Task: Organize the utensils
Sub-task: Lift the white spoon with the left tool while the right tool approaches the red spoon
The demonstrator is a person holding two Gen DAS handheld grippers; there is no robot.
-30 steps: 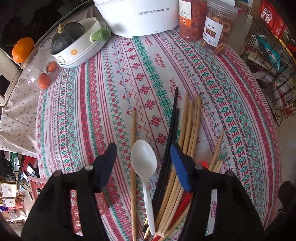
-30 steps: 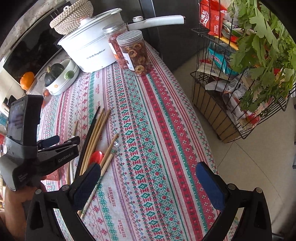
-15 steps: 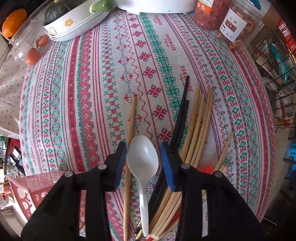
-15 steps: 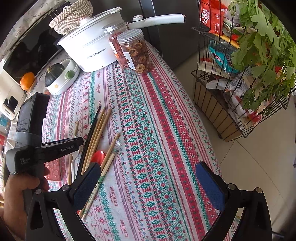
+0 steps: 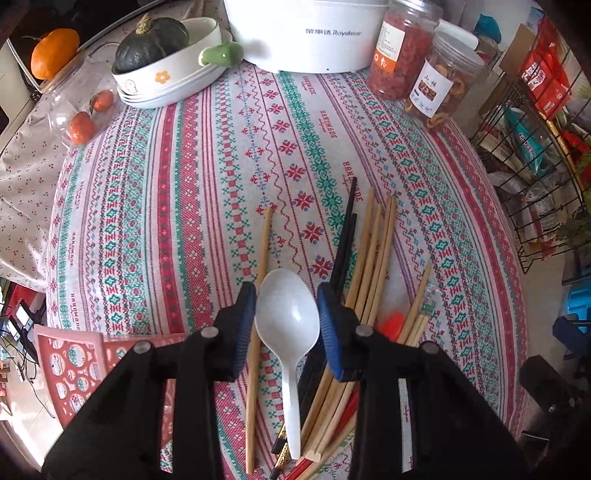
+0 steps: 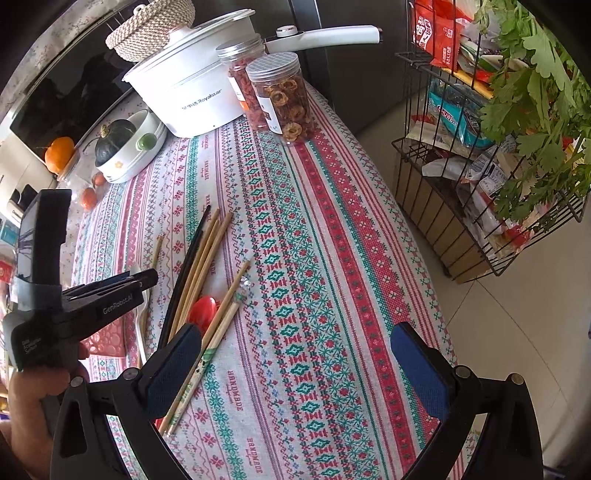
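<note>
A white plastic spoon (image 5: 287, 325) sits between the blue pads of my left gripper (image 5: 287, 314), which is shut on its bowl. A single wooden chopstick (image 5: 258, 310) lies just left of it. Black chopsticks (image 5: 345, 236) and a bundle of wooden chopsticks (image 5: 376, 251) lie to the right, with a red spoon (image 5: 392, 321) partly hidden under them. My right gripper (image 6: 295, 369) is open and empty above the tablecloth, near a wrapped pair of chopsticks (image 6: 218, 332). The left gripper (image 6: 107, 291) shows at the left of the right wrist view.
A pink perforated basket (image 5: 70, 369) stands at the table's near left edge. A white pot (image 5: 314, 33), two jars (image 5: 443, 92), a dish with a squash (image 5: 162, 70) and a clear box of small fruit (image 5: 81, 110) line the far side. A wire rack (image 6: 480, 166) stands right of the table.
My left gripper has closed from wide open onto the white spoon's bowl and drawn back a little. The right gripper has stayed open and still.
</note>
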